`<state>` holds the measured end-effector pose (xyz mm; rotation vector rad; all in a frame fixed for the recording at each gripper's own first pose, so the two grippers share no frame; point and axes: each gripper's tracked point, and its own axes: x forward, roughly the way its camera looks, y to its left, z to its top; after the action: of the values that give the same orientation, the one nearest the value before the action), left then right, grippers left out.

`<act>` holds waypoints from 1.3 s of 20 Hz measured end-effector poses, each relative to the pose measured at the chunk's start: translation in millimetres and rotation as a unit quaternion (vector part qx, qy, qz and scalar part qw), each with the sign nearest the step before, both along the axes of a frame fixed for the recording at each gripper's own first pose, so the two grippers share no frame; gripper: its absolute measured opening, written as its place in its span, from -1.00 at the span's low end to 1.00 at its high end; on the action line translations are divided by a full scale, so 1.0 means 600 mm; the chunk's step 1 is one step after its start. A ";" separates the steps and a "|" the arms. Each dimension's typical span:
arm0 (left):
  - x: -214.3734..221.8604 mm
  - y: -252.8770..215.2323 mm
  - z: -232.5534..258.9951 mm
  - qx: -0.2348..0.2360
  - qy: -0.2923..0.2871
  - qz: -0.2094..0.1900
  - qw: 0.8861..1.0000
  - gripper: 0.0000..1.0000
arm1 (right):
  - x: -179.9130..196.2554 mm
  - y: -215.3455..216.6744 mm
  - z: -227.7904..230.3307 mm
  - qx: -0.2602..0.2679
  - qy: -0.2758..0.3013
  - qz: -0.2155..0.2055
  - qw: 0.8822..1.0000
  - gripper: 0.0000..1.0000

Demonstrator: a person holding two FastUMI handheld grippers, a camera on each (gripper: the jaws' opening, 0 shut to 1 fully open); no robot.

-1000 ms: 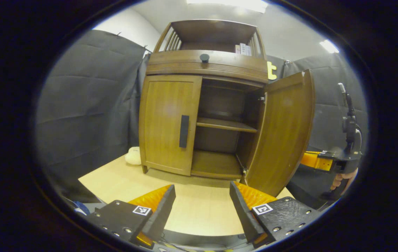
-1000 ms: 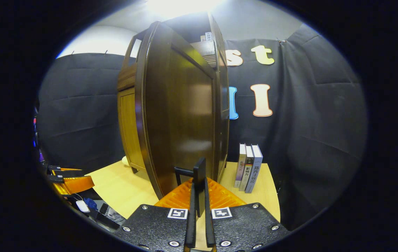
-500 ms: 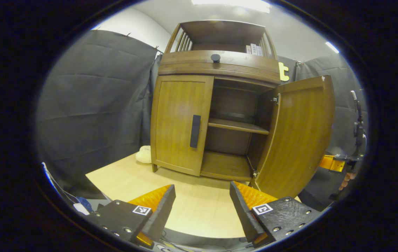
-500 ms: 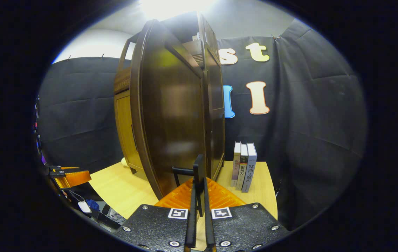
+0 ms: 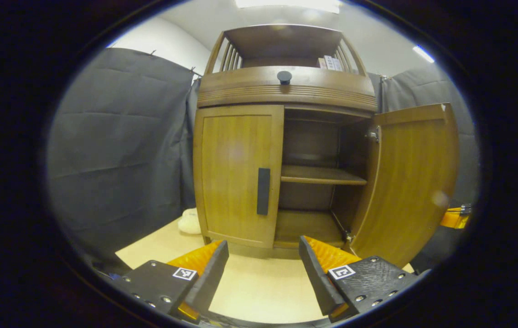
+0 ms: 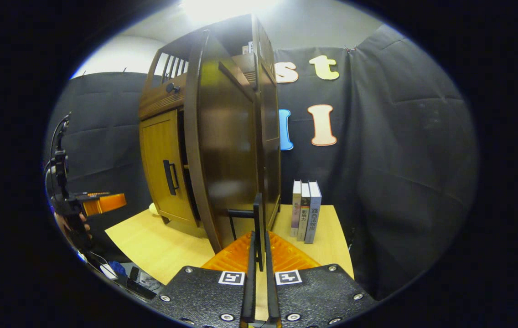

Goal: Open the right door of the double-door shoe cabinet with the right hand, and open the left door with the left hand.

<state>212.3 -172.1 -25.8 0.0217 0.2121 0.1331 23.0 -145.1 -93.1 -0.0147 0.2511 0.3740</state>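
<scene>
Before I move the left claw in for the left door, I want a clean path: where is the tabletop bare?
The table is bare between the left claw and the closed left door. Right of that, the open right door stands over the table's edge, so keep left. Three upright books crowd the strip beside the cabinet.

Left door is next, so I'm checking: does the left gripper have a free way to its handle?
Probably yes: the left gripper is open, facing the closed left door's handle, with bare tabletop between.
</scene>
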 end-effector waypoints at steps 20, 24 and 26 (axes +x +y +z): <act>0.407 0.039 -0.016 0.008 -0.034 -0.128 0.991 0.90 | -0.164 -0.018 0.019 -0.003 -0.003 -0.347 0.938 0.90; 0.432 0.029 -0.019 -0.018 -0.015 -0.149 0.989 0.51 | -0.169 0.017 0.020 0.005 -0.006 -0.350 0.937 0.90; 0.430 0.028 -0.021 0.001 -0.016 -0.156 0.988 0.31 | -0.168 0.020 0.013 0.005 -0.004 -0.353 0.935 0.90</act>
<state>470.4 -155.4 -38.7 0.0551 0.1738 -0.1787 -78.1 -132.9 -85.4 0.0842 0.2302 -0.3431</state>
